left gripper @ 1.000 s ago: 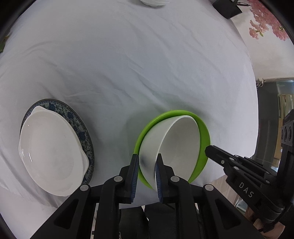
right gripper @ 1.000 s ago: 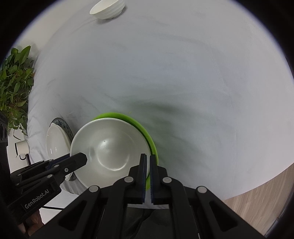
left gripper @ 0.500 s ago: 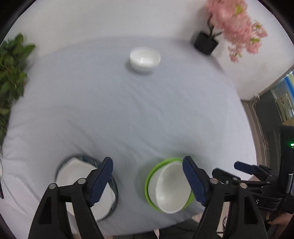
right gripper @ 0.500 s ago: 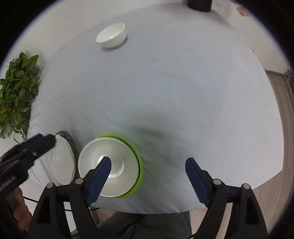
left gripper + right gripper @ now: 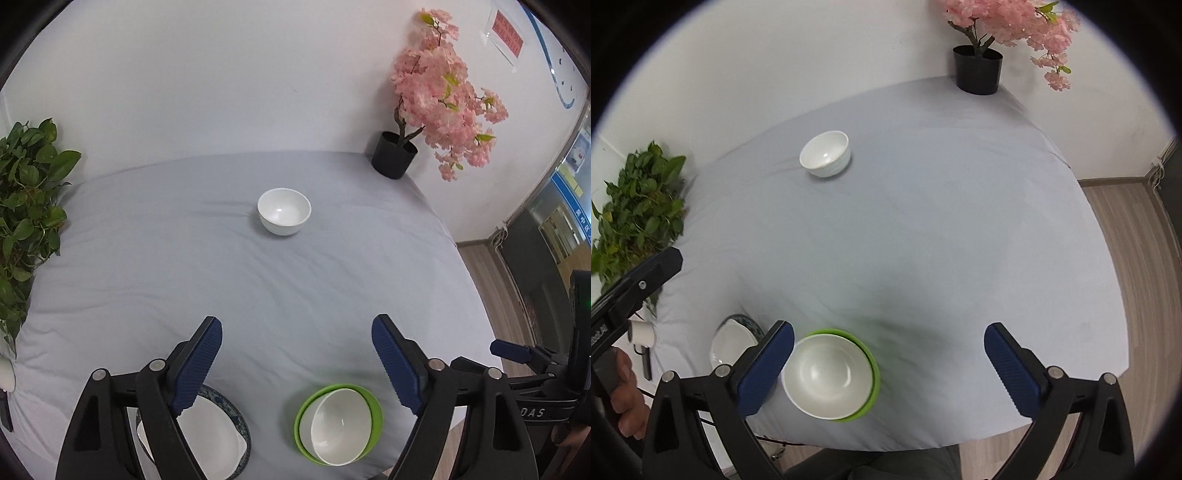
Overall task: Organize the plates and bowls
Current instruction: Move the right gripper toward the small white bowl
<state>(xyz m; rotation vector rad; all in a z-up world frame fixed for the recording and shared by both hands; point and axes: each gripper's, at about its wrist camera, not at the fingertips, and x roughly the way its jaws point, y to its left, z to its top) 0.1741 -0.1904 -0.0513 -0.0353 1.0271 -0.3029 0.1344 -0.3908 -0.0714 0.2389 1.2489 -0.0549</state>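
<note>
Covering everything, a grey tablecloth [image 5: 258, 295]. Sitting at its near edge, a white bowl [image 5: 827, 376] nested in a green bowl [image 5: 873, 373]. Closing slightly above, empty, the left gripper [image 5: 295, 365]. Opening wide, empty, the right gripper [image 5: 886, 369]. Lying left of the green bowl, white dish [image 5: 210, 439] on patterned plate [image 5: 242, 428]. Standing well beyond, a small white bowl [image 5: 284, 211].

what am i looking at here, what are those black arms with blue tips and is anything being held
These are two fisheye pictures, each taken by a camera fixed on a hand-held gripper that a person carries, one in each hand. The black arms with blue ribbed pads are the gripper's own two fingers. The left hand-held gripper is closing slightly, the right hand-held gripper is opening; nothing is between the fingers of either, so nothing is held.

Below lies a round table with a pale grey cloth. On it: a small white ceramic bowl far off, a white bowl nested in a lime green bowl near the edge, and a white dish on a blue patterned plate beside it.
</note>
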